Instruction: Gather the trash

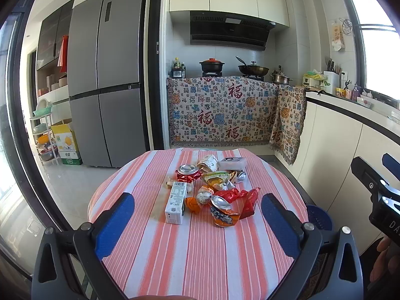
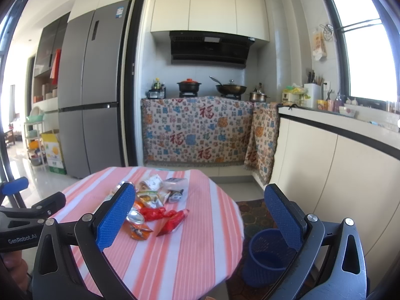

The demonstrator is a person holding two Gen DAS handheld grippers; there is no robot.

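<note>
A heap of trash lies mid-table on the striped cloth (image 1: 190, 255): a white carton (image 1: 175, 204), a crushed orange can (image 1: 223, 212), a crushed red can (image 1: 188, 172), red wrappers (image 1: 240, 197), a clear plastic box (image 1: 233, 163). My left gripper (image 1: 197, 221) hovers open over the near table, the carton and orange can between its blue pads. My right gripper (image 2: 201, 218) is open too, off the table's right side; its left pad (image 2: 116, 217) hides part of the heap. A blue mesh bin (image 2: 268, 257) stands on the floor beside the table, below the right gripper.
A grey fridge (image 1: 105, 80) stands at the back left beside a yellow box (image 1: 65, 141). A cloth-draped stove counter (image 2: 197, 130) with pots lies behind the table. White cabinets (image 2: 350, 170) run along the right. A patterned rug (image 2: 255, 215) lies under the bin.
</note>
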